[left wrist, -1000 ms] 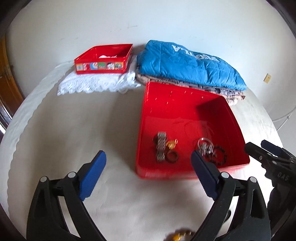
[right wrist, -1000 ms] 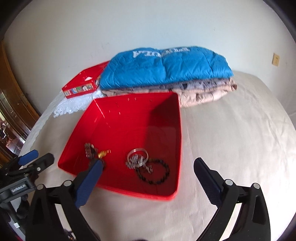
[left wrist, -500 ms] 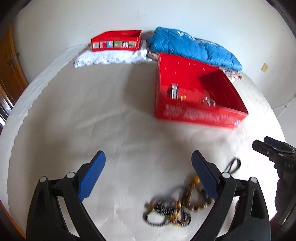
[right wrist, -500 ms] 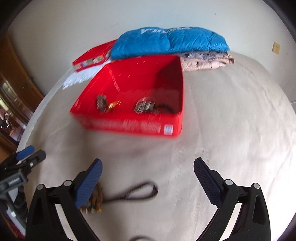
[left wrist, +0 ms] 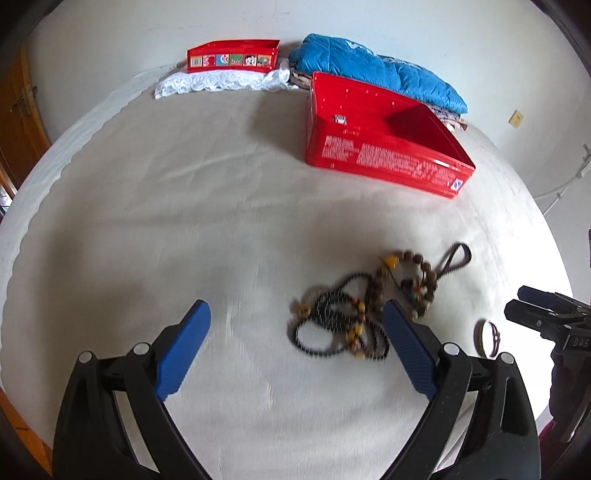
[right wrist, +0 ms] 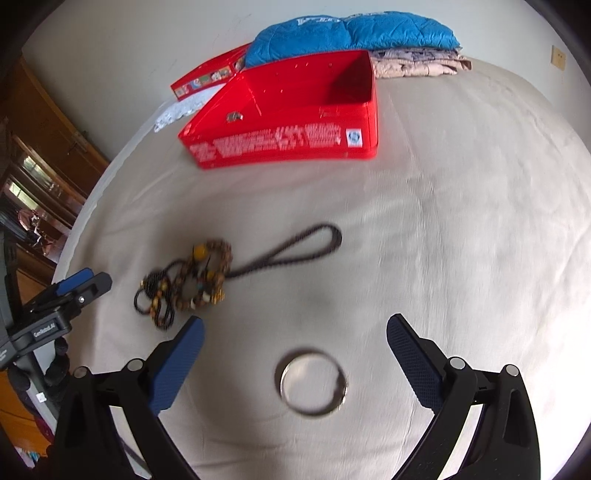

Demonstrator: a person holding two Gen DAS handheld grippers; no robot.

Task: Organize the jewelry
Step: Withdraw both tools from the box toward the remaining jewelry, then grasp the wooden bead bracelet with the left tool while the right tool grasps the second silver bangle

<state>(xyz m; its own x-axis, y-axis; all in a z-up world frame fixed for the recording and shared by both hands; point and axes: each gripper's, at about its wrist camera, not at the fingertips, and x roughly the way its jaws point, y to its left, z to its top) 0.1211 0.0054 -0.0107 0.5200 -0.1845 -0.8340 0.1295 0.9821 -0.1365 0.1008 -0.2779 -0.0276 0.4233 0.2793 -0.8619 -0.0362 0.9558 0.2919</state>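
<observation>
A tangle of brown and black bead bracelets [left wrist: 364,312] [right wrist: 188,282] lies on the pale bed sheet, with a dark cord loop [right wrist: 295,249] trailing from it. A silver bangle [right wrist: 314,384] [left wrist: 487,338] lies flat, directly between my right gripper's [right wrist: 293,354] spread fingers. My left gripper [left wrist: 297,343] hangs open over the sheet, its right finger beside the bead tangle. The open red tin [left wrist: 388,155] [right wrist: 280,144] stands farther back, with a small metal piece of jewelry inside it.
A smaller red tin [left wrist: 232,55] rests on white lace cloth [left wrist: 221,81] at the back. Folded blue quilted fabric [left wrist: 373,70] [right wrist: 347,33] lies on patterned cloth behind the open tin. Wooden furniture [right wrist: 44,162] stands at the left.
Both grippers have pulled back from the red tin and tilted down towards the sheet. The bead tangle and the silver bangle have come into view near the fingers.
</observation>
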